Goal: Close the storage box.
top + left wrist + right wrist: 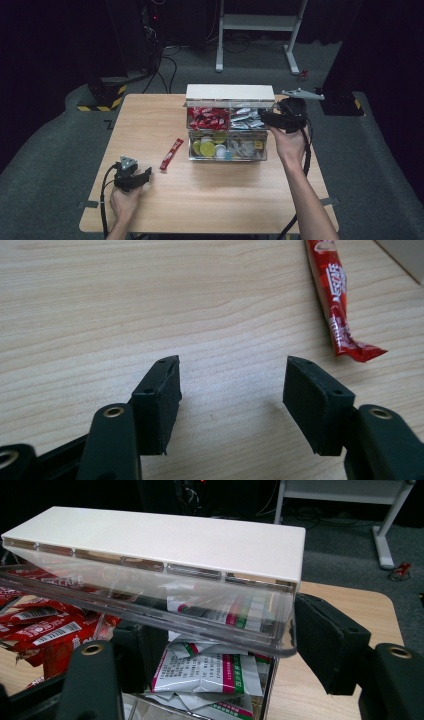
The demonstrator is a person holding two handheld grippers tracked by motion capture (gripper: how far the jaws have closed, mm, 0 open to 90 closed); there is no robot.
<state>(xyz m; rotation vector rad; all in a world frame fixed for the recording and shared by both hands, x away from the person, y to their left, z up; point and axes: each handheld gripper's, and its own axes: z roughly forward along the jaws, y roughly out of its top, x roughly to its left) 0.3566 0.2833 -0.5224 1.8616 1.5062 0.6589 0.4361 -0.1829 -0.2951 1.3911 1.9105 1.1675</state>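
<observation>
Right tool (pixel 220 645) spread astride clear lid's (pixel 150 605) corner (box (pixel 227 150) open), left tool (pixel 232 390) spread, red sachet (pixel 337 305) just ahead.

The desk (pixel 210 200) is pale wood with fine grain lines, and on it lies a red sachet (pixel 171 153) with white lettering. The clear box (pixel 227 156) has a cream-white lid (pixel 165 540); its far left compartment holds red packets (pixel 207 118), its far right silver ones with green and red bands (pixel 210 672), and the near left yellow and white pods (pixel 207 147). Both the left gripper (pixel 230 390) and right gripper (pixel 225 655) are black.
</observation>
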